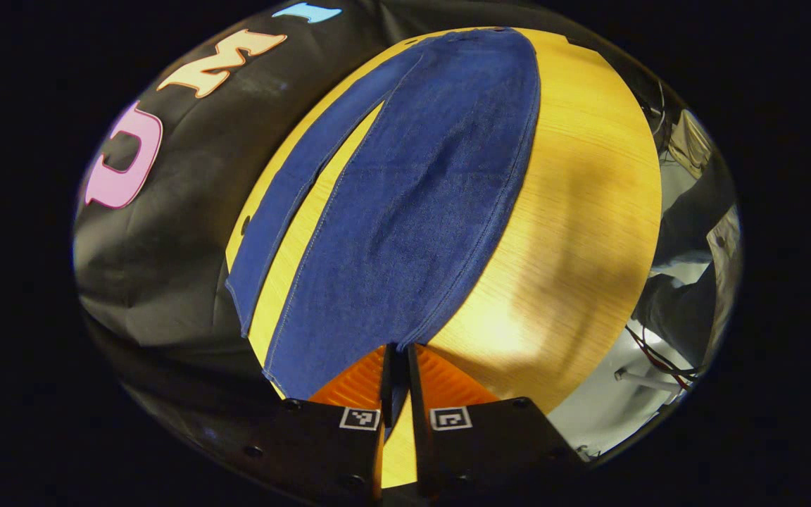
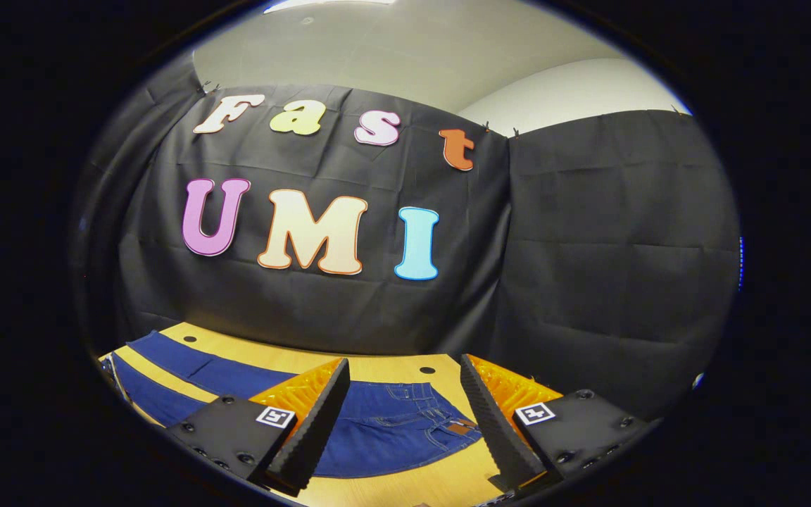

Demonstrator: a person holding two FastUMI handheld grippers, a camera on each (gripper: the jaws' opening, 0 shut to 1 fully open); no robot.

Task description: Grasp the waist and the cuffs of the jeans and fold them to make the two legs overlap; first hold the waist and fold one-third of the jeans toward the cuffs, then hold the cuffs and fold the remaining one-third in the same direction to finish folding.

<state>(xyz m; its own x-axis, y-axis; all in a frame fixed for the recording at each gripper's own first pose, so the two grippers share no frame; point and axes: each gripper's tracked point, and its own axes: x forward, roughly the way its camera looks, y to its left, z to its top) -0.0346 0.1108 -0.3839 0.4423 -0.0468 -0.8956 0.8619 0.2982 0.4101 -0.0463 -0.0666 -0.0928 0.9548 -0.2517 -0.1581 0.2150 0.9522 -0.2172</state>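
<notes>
- The left gripper's (image 1: 398, 359) fingers stood almost closed, pinching the cuff edge of the nearer leg of the jeans (image 1: 419, 190).
- The jeans lay flat on the wooden worktop (image 1: 588, 211), legs spread apart, waist at the far end.
- The right gripper's (image 2: 405, 401) fingers gaped wide, empty, above the waist (image 2: 405, 415).

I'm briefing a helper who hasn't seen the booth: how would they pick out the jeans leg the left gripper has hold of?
Find the wooden table with blue jeans spread along it. Two legs run toward the left gripper. The wide near leg's cuff is between its jaws; the narrow leg lies apart, by the table's edge.
</notes>
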